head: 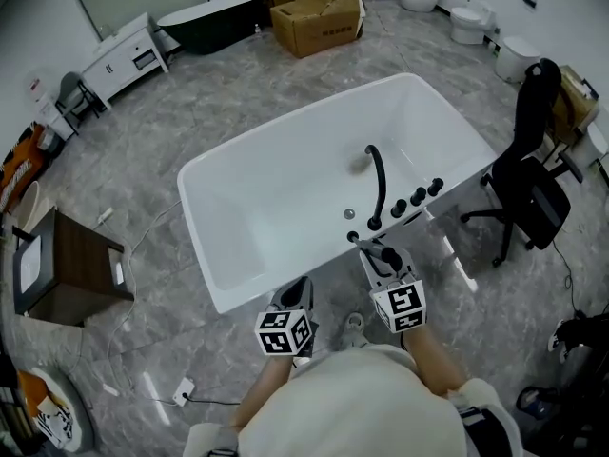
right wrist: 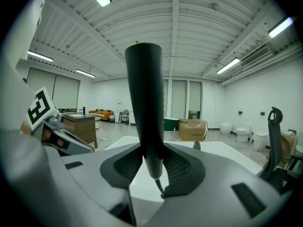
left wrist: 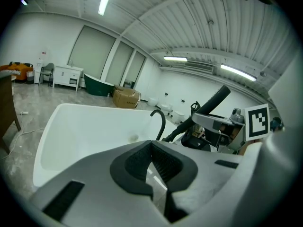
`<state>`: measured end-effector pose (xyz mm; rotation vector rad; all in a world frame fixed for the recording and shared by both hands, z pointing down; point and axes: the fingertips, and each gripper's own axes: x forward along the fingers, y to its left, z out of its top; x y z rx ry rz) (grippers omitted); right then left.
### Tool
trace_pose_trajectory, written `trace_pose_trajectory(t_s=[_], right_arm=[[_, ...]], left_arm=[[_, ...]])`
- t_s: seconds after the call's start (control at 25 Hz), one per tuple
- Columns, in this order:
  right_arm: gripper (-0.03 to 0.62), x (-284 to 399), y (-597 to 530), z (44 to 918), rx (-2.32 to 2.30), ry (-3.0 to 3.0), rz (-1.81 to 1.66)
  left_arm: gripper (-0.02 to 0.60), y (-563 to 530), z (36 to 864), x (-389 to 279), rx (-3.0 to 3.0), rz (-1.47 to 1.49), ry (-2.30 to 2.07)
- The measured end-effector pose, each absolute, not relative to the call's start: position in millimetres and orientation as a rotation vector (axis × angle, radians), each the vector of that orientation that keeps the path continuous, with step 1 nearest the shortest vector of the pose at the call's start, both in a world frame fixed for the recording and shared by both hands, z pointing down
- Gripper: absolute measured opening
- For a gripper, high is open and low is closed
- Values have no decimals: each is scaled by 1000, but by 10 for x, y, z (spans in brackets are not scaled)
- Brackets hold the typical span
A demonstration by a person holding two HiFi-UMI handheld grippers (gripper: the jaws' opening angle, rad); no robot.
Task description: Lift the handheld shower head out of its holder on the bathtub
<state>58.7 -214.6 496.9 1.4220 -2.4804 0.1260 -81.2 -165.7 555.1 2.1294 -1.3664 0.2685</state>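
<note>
Black, slim and matt, the wand-shaped handheld shower head [right wrist: 144, 103] stands upright between the pads of the right gripper [right wrist: 150, 167]. The gripper is clamped on the lower shaft, just above where the thin dark hose [right wrist: 160, 187] leaves it. Gripping low like this seems meant to leave the head free above while the hose trails down. In the left gripper view the wand slants up over the tub's edge, so it looks clear of its holder. The holder itself, somewhere on the near deck, cannot be picked out with certainty. On that deck rise a black curved spout [head: 379, 184] and a row of three round black knobs [head: 419, 196], all mounted along the near long rim of the white freestanding rectangular bathtub [head: 295, 122]. The left gripper [left wrist: 151, 145] hangs just beside the right one, its jaws together on nothing, probably kept back so as not to foul the hose.
</note>
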Motion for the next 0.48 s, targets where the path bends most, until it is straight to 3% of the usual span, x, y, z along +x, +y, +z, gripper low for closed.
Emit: trace_pose_trajectory(t_s=[0.48], right_arm=[[144,584,-1401,4692,1569,-2462,86]], left_arm=[[20,-1065,5526,-921,2185,261,-1300]])
